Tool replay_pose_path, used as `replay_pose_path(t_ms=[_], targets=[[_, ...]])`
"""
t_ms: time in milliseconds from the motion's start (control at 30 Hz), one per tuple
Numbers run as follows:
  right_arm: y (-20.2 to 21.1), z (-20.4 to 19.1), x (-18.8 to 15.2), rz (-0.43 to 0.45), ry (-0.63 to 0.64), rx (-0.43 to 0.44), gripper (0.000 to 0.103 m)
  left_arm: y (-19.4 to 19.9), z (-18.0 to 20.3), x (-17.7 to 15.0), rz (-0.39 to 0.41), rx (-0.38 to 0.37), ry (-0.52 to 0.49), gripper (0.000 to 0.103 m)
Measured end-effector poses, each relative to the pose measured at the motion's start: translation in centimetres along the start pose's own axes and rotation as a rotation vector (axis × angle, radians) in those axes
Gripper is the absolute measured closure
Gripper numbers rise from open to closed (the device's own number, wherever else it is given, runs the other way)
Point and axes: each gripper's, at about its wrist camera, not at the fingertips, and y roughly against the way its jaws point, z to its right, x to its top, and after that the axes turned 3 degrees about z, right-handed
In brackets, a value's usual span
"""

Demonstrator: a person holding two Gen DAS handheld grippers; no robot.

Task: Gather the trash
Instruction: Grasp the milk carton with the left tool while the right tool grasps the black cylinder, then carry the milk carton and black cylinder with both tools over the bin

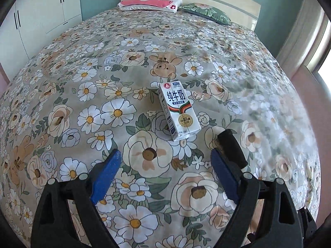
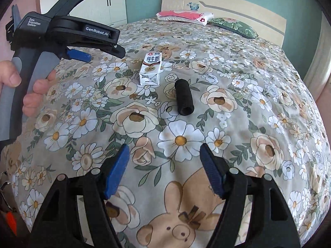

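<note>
Nearest the cameras, both tools hang over the flowered bedspread (image 2: 258, 95) with nothing between their blue pads: the right gripper (image 2: 164, 165) stands spread and empty, and the left gripper (image 1: 165, 171) is spread wider still, also empty. Just beyond them lie the two pieces to collect, a black roll (image 2: 183, 97) and, a little farther and just beside it, a white milk carton (image 1: 179, 110) flat on its side, both untouched on the bed. With no bin or bag in view, I judge the job barely begun: every pickup is still ahead.
</note>
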Motion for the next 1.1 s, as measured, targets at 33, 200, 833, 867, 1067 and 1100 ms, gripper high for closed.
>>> replay_pose_path(t_ms=[33,200,833,867,1067,1100], targets=[[-1.3,0.3,0.8,-0.012,0.008,0.003,0.033,-1.0,0.2,0.8,0.000,0.015,0.006,0.013],[-7.2,1.5,3.8,-0.057,0.024,-0.040,0.032,-5.4,0.5,4.2,0.004,0.027,0.055,0.013],[-15.5,3.3,6.3,-0.083,-0.022,0.016,0.048,-16.6,3.8,4.4,-0.089,0.130,0.000,0.048],[-15.5,3.2,6.3,-0.084,-0.023,0.027,0.052,-16.8,4.0,4.2,-0.081,0.137,-0.013,0.050],[-15.0,2.6,6.3,-0.077,-0.034,0.029,0.071,-16.0,4.1,3.7,-0.072,0.142,-0.040,0.054],[-14.7,2.5,6.3,-0.079,-0.038,0.033,0.071,-15.6,4.1,3.6,-0.077,0.138,-0.041,0.054]])
